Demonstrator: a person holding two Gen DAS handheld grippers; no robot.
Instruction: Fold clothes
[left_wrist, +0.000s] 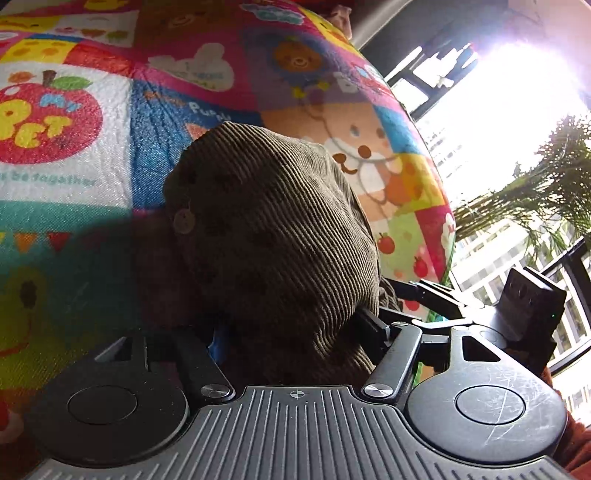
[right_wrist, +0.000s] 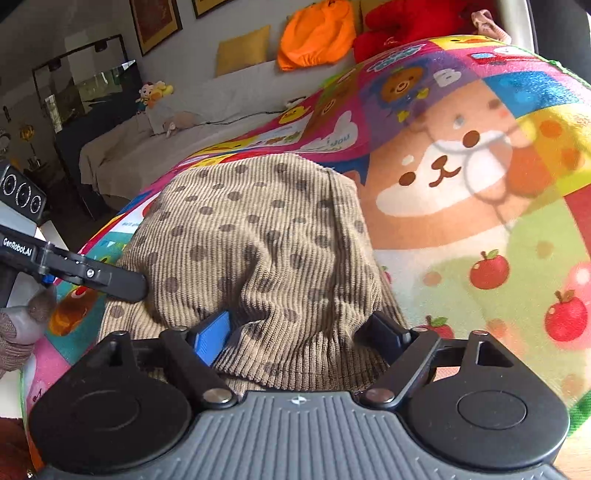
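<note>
Corduroy garment (right_wrist: 258, 236) bunched on cartoon mat (right_wrist: 480, 206), left gripper (left_wrist: 291, 332) and right gripper (right_wrist: 303, 332) both clamping it

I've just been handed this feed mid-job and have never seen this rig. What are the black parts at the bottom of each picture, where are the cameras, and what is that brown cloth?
Each picture comes from a camera mounted on a hand-held two-finger gripper, looking forward along its fingers. The black ribbed body and round discs at the bottom are the gripper itself. One view is the left gripper, the other the right gripper.

The brown cloth is a corduroy garment with dark dots, lying bunched on a colourful cartoon play mat. Both grippers have its fabric between their fingers; how tightly they are closed is hidden by the cloth. In the right view the left gripper also shows, reaching in from the left edge to the garment's side. A button shows in the left view.
</note>
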